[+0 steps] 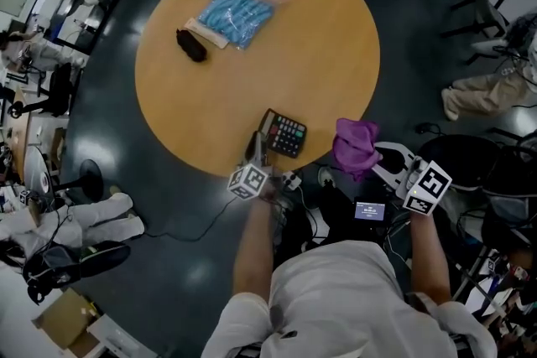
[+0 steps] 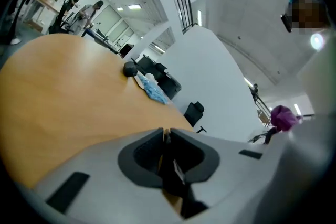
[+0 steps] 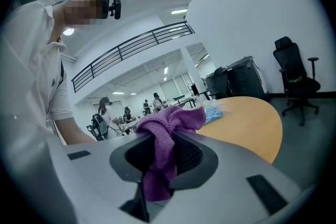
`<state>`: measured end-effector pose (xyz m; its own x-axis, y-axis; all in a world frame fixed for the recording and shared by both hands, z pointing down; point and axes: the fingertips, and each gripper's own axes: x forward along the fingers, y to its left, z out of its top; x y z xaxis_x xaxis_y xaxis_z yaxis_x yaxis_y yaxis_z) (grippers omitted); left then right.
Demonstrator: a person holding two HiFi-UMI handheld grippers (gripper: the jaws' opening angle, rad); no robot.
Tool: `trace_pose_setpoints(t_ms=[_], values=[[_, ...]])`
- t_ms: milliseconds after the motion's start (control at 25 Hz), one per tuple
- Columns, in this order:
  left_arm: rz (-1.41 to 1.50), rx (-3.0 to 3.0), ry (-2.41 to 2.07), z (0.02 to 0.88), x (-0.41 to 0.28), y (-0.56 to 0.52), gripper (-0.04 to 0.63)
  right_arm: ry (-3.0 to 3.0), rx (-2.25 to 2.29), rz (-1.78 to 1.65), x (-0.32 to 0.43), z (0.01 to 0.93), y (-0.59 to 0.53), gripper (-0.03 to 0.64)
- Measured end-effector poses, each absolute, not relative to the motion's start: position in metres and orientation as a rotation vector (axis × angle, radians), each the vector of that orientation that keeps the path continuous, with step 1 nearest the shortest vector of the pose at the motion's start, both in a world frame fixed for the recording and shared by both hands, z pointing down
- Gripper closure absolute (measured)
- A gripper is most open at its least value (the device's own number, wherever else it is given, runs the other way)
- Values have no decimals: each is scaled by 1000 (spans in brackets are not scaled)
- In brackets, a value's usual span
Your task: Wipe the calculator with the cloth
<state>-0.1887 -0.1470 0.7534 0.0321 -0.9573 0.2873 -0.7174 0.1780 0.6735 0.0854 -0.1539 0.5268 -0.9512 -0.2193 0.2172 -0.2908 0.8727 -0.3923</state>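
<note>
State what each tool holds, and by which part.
The left tool grips the calculator by its near-left edge. The right tool pinches the cloth by a bunched fold.

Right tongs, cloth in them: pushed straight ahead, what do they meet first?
Probably the table's near edge, beside the calculator; the cloth leads, and depth is unclear.

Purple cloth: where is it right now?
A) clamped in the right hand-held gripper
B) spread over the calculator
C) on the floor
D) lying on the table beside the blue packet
A: the right gripper view shows the purple cloth pinched between the jaws of the right hand-held gripper, and the head view shows it clear of the calculator.
</note>
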Motion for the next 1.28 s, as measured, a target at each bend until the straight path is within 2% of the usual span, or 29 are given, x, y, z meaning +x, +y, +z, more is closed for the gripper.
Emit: trace_pose_setpoints(t_ms=[280, 680, 1000, 1280], values=[[-535, 1534, -1700, 766, -194, -150, 551, -2873, 379, 654, 77, 528, -158, 531], [-473, 1482, -1693, 771, -189, -149, 540, -2883, 381, 672, 72, 531, -157, 531], [-201, 1380, -1672, 783, -177, -134, 533, -2872, 373, 688, 68, 536, -151, 531], [52, 1357, -1620, 791, -167, -117, 480, -2868, 378, 670, 61, 536, -143, 531]])
